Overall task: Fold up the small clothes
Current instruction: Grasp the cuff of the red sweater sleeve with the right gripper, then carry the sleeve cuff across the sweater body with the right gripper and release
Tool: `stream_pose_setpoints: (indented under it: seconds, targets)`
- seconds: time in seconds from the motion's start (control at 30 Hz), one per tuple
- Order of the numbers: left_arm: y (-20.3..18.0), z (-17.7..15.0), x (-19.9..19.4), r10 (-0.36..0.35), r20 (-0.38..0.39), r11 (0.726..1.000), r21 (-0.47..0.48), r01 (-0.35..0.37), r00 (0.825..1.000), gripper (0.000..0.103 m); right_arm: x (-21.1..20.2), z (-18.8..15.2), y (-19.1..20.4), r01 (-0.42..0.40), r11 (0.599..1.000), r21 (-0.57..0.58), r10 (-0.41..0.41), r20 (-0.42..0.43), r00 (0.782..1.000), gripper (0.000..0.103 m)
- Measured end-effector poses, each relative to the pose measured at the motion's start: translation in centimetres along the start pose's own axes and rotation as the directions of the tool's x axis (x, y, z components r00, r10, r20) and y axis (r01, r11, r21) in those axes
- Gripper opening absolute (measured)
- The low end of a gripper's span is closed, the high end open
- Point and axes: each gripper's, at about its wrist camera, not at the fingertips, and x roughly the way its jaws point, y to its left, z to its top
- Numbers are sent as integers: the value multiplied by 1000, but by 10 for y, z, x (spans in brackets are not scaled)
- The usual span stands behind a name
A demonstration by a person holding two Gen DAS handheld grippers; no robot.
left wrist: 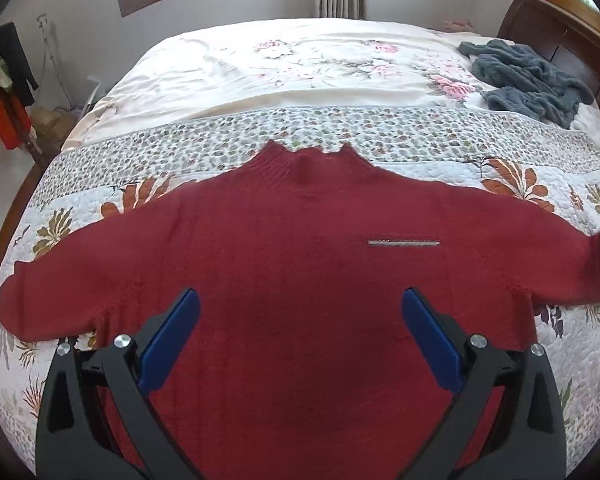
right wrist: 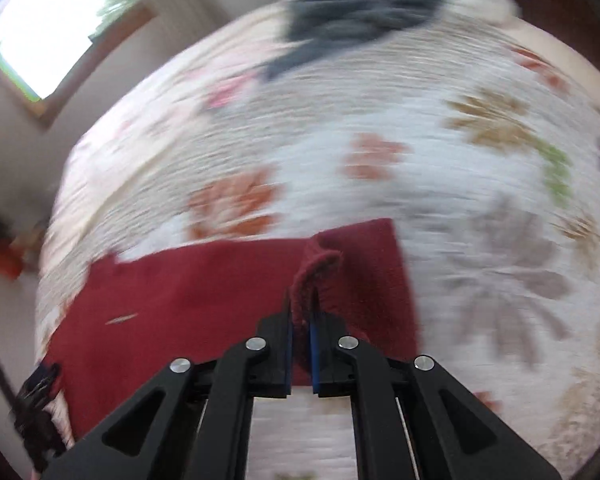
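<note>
A floral quilt (left wrist: 520,216) covers the bed; windows sit at twelve o'clock. The red sweater (left wrist: 284,248) lies spread flat. The left gripper (left wrist: 300,320) hovers over it, fingers released. The right gripper (right wrist: 302,312) pinches a sleeve (right wrist: 360,276). A grey garment (left wrist: 528,80) lies at two o'clock. Right view blurred.

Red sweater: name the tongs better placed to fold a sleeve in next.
Right. The right tongs are already shut on the red sweater's sleeve end, lifting it. The left tongs hover open over the body, gripping nothing.
</note>
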Motion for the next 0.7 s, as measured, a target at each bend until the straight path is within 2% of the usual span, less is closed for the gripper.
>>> stream_pose_setpoints:
  seconds: [0.17, 0.37, 0.53, 0.7]
  targets:
    - [18, -6, 5, -17, -24, 999, -28, 17, 1000, 100, 30, -20, 112, -105, 982, -159, 94, -79, 992, 6]
    - [35, -10, 10, -21, -34, 999, -33, 20, 999, 100, 73, -47, 208, -202, 948, -247, 166, -161, 973, 6]
    - [46, -12, 12, -20, -40, 999, -34, 18, 999, 100, 114, -61, 247, -185, 942, -281, 127, -212, 969, 6]
    - [53, -13, 17, -19, -49, 999, -38, 17, 999, 100, 138, -70, 249, -186, 945, -268, 118, -252, 961, 7]
